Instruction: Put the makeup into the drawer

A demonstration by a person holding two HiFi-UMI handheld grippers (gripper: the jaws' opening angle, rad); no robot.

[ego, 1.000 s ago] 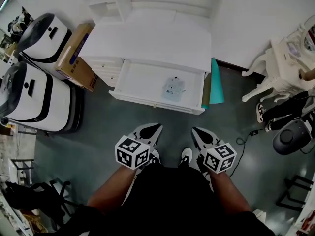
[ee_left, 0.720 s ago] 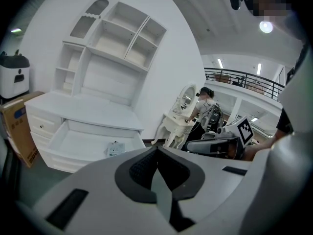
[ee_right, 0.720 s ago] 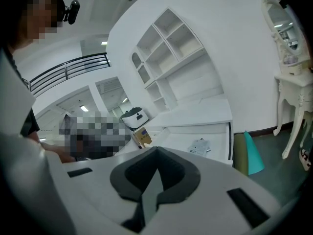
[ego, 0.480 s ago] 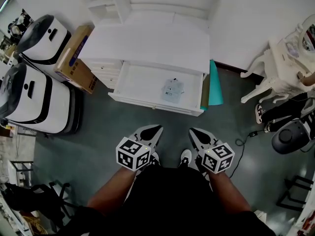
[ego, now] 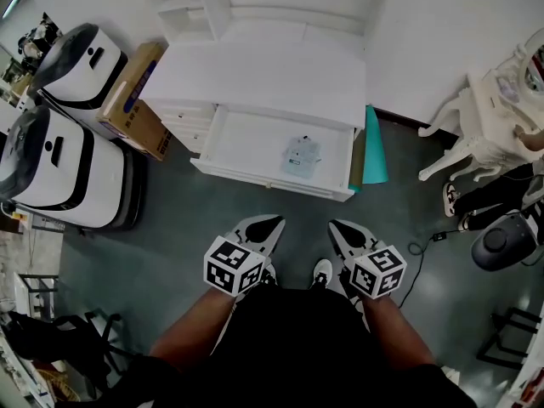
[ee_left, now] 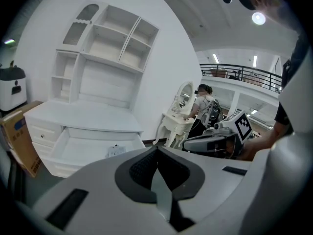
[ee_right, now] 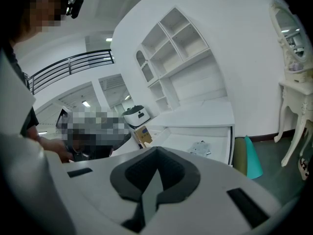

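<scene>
In open drawer [ego: 274,179], right of centre: makeup [ego: 300,155], lying flat. Both left gripper [ego: 262,225] and right gripper [ego: 342,228] pinched closed, empty, side by side, well back from drawer front. Makeup straight ahead between them, neither clearly nearer. Near square, no clear long axis.

A rounded white machine with a black top [ego: 81,66] and a larger one like it [ego: 59,172] stand on the grey floor [ego: 170,219]. A brown cardboard box [ego: 136,100] sits just beside them. A flat teal panel [ego: 375,147] stands by the white wall [ego: 442,24], near an ornate white dressing table [ego: 493,117].

black clothes [ego: 289,347], white shoes [ego: 321,269]
</scene>
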